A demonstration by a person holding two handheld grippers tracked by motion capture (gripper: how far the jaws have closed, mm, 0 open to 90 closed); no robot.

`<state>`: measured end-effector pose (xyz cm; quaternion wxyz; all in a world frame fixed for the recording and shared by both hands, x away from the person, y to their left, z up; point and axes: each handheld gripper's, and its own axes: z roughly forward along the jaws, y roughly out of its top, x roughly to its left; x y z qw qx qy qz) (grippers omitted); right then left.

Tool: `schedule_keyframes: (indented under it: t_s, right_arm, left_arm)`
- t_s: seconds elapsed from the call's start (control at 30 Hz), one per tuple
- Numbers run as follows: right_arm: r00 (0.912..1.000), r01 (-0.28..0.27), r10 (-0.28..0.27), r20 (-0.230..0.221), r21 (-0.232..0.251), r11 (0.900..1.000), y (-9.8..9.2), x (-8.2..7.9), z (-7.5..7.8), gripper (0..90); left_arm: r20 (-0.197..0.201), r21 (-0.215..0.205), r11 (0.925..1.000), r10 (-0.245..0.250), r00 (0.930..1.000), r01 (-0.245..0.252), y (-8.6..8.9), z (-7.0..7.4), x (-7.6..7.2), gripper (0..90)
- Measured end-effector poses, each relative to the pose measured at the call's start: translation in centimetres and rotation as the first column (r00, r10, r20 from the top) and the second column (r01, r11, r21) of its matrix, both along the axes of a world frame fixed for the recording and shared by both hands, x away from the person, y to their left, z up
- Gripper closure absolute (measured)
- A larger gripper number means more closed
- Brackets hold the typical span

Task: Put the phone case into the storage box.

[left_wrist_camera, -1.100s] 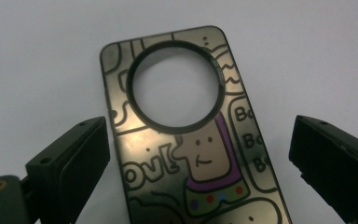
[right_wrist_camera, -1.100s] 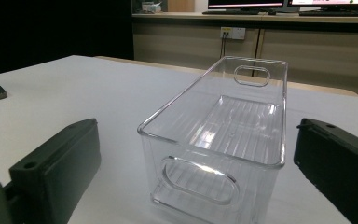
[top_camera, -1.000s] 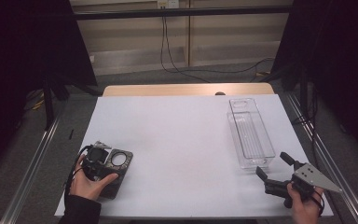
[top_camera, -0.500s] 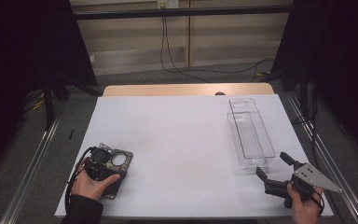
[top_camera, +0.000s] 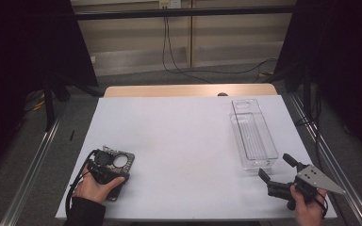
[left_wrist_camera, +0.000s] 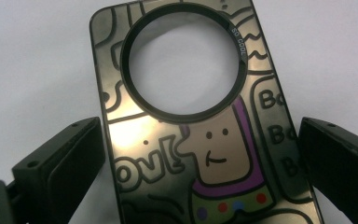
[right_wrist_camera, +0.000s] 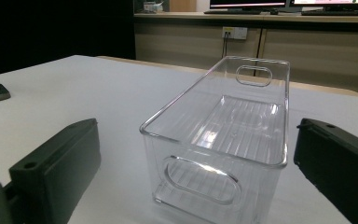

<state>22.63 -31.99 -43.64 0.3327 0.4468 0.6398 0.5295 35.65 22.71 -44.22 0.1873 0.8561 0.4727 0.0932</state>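
Left gripper [left_wrist_camera: 200, 154] stands wide, jaws straddling the phone case [left_wrist_camera: 196, 121] flat on the near-left of the table [top_camera: 184, 136]; neither jaw touches it. Close squarely on the long edges before lifting. Right gripper [right_wrist_camera: 196, 163] waits open, facing the clear bin [right_wrist_camera: 223, 135].

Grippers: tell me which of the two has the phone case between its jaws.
The left gripper: its open jaws flank the cartoon-printed phone case lying flat on the table. The right gripper faces the empty clear plastic bin instead.
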Motion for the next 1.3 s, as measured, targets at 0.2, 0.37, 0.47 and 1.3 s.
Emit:
schedule_keyframes:
  t_s: [0.2, 0.37, 0.47, 1.3]
  right_arm:
    - [1.0, 0.003, -0.003, 0.002, 0.001, 1.0, -0.07, 0.01, 0.0, 0.1]
    - [1.0, 0.006, -0.006, 0.001, 0.006, 1.0, -0.02, -0.02, 0.02, 0.1]
    - [1.0, 0.005, -0.005, 0.002, 0.005, 1.0, -0.01, -0.04, 0.02, 0.1]
    - [1.0, 0.004, -0.004, -0.001, 0.001, 1.0, -0.05, -0.05, 0.0, 0.1]
  left_arm:
    - [-0.031, 0.028, 0.9994, 0.02, 0.9993, -0.019, -0.38, 0.15, 0.28, 1.6]
    - [-0.036, 0.034, 0.9992, 0.024, 0.9991, -0.023, -0.51, 0.35, 0.17, 6.1]
    - [-0.036, 0.031, 0.9993, 0.021, 0.9991, -0.02, -0.53, 0.45, 0.12, 7.2]
    - [-0.021, 0.002, 0.9995, 0.03, 0.9993, -0.03, -0.25, 0.86, 0.0, 11.8]
